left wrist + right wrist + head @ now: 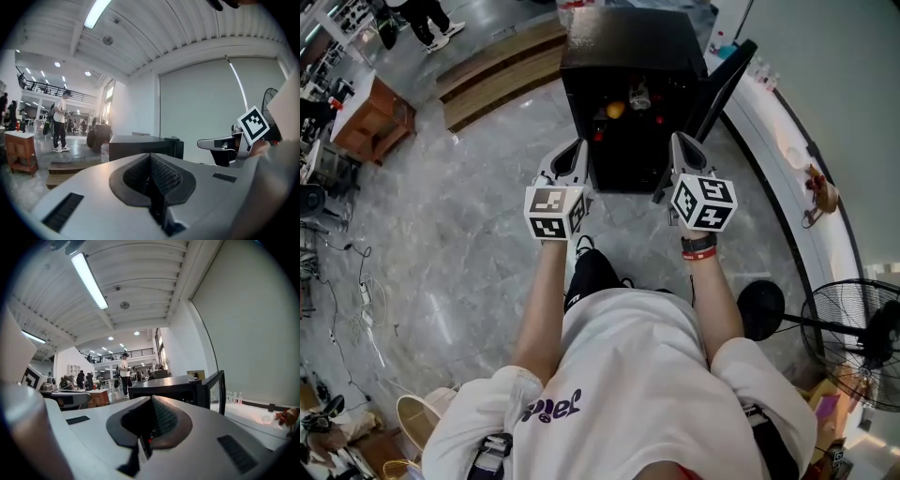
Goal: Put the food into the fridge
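A black mini fridge (628, 56) stands on the floor ahead with its door (724, 80) swung open to the right. Inside it I see a yellow-orange fruit (615, 110), a small pale container (639, 96) and some red items. My left gripper (577, 147) is held up in front of the fridge's left side, shut, with nothing in it. My right gripper (679, 141) is level with it at the fridge's right side, near the door, also shut and empty. The left gripper view shows its pads (161, 176) pressed together, the fridge (140, 145) beyond. The right gripper view shows the same (161, 418).
Wooden steps (497, 70) lie behind the fridge to the left, and a wooden cabinet (370, 117) stands at the far left. A white ledge (787, 141) curves along the right wall. A standing fan (853, 337) is at my right. A person (60, 122) stands far off.
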Tool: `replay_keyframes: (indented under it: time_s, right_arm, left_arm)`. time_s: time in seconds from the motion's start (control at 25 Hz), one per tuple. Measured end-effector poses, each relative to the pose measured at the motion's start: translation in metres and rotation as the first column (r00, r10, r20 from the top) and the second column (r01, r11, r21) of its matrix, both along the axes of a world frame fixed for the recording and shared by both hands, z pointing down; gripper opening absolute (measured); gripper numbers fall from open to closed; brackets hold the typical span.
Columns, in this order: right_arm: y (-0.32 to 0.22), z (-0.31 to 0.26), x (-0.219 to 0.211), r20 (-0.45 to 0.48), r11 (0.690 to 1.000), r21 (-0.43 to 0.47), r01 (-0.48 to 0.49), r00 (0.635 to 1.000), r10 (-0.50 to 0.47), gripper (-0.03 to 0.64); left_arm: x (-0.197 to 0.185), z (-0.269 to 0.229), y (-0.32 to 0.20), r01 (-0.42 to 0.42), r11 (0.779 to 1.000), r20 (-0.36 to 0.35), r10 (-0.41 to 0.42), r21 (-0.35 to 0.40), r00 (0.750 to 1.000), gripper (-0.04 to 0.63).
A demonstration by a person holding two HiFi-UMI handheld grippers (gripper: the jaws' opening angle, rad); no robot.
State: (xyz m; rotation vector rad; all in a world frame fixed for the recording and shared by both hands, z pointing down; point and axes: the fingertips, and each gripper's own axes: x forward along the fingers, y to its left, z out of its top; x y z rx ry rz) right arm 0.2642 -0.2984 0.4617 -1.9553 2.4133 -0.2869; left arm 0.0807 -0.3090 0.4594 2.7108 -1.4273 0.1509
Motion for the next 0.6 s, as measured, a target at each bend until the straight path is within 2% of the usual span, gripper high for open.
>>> replay_keyframes:
  time_s: [0.36, 0.6]
  right_arm:
    - [0.006, 0.007, 0.007, -0.035, 1.0, -0.012, 0.002, 0.999, -0.002, 0.012]
    - [0.009, 0.01, -0.005, -0.106, 0.996, -0.027, 0.081, 0.991, -0.084, 0.012]
  left_arm:
    - [0.01, 0.012, 0.001, -0.017, 1.0, 0.008, 0.017, -0.022, 1.0, 0.018]
    - [0.002, 0.016, 0.002, 0.004, 0.999, 0.022, -0.003, -0.038, 1.0, 0.018]
